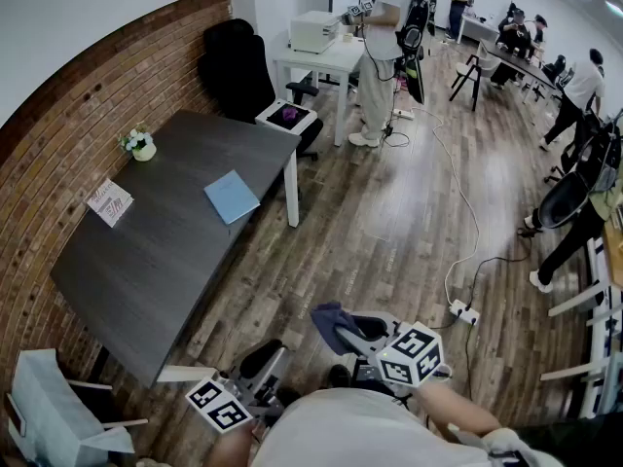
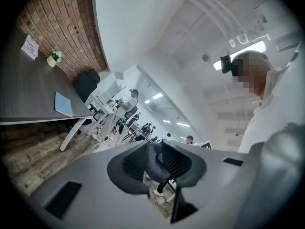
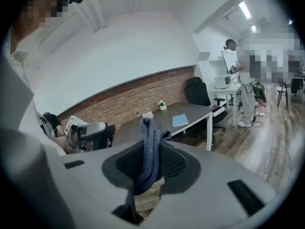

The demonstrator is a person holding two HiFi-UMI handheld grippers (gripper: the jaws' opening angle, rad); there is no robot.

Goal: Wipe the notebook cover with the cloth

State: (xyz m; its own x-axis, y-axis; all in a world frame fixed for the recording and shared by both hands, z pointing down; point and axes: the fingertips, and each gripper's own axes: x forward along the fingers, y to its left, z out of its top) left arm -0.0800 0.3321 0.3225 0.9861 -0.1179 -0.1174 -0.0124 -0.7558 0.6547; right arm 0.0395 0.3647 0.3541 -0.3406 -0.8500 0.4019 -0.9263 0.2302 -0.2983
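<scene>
notebook [image 1: 232,197]: blue, shut, flat on the dark table [image 1: 146,261], near its right edge; nothing on it or touching it
cloth [image 1: 333,321]: grey-blue, bunched, well apart from the notebook, off the table over the wood floor
right gripper [image 1: 355,334]: jaws pinched on the cloth; a fold sticks up past the tips, a tail hangs below
left gripper [image 1: 263,360]: low beside the table's near corner, jaws a narrow gap apart, nothing gripped by my reading
status: wiping not begun; cloth in hand, approach to the table remains
step, how to do it well: bring the right gripper over the table, lay the free fold flat on the cover so cloth and not jaw tips meets it; press lightly and stroke edge to edge; set the left gripper on a corner if the notebook slides
hard to make out: dark shape in the left jaw gap, probably a far-off person; state of the cover, too small to judge
cut off: table's near-left end, under a chair
</scene>
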